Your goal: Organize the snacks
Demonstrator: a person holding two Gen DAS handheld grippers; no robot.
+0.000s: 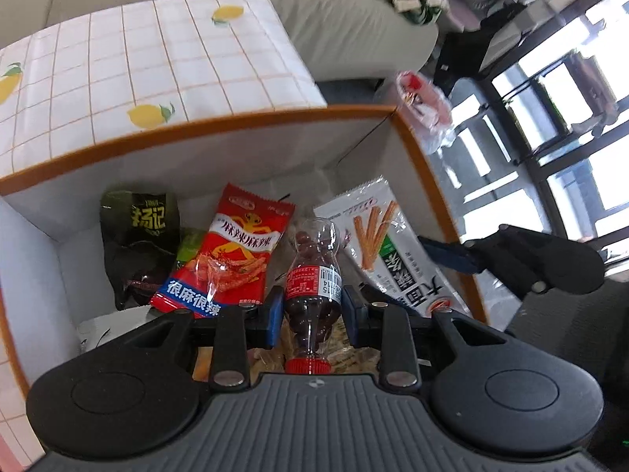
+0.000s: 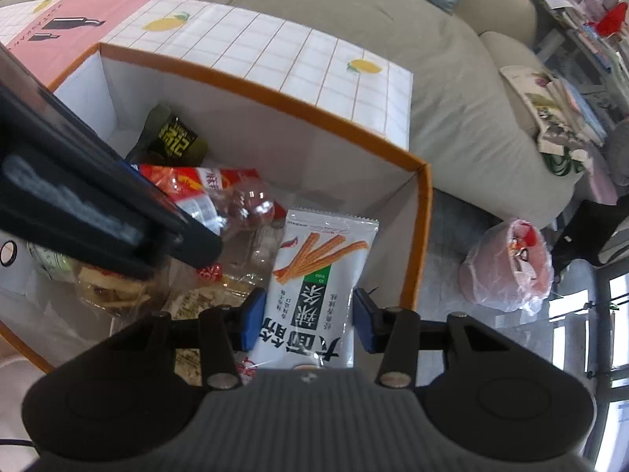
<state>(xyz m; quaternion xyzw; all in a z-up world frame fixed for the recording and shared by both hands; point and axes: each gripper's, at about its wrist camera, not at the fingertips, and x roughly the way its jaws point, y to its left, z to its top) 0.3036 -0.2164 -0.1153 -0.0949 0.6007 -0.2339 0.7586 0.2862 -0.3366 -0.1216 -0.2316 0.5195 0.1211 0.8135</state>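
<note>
Only left cam: bottle's red cap (image 1: 307, 365).

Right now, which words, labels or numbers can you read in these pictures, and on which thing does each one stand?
"扬记": dark green packet.
"麻辣麻辣" and "很麻很辣": red packet.
"大面筋" and "辣条", upside down: white packet between the right gripper fingers.
Barcode digits, about "115" and "14": label of the small bottle that the left gripper clamps; its fine print is too small.
Pink box: lettering blurred.
</note>
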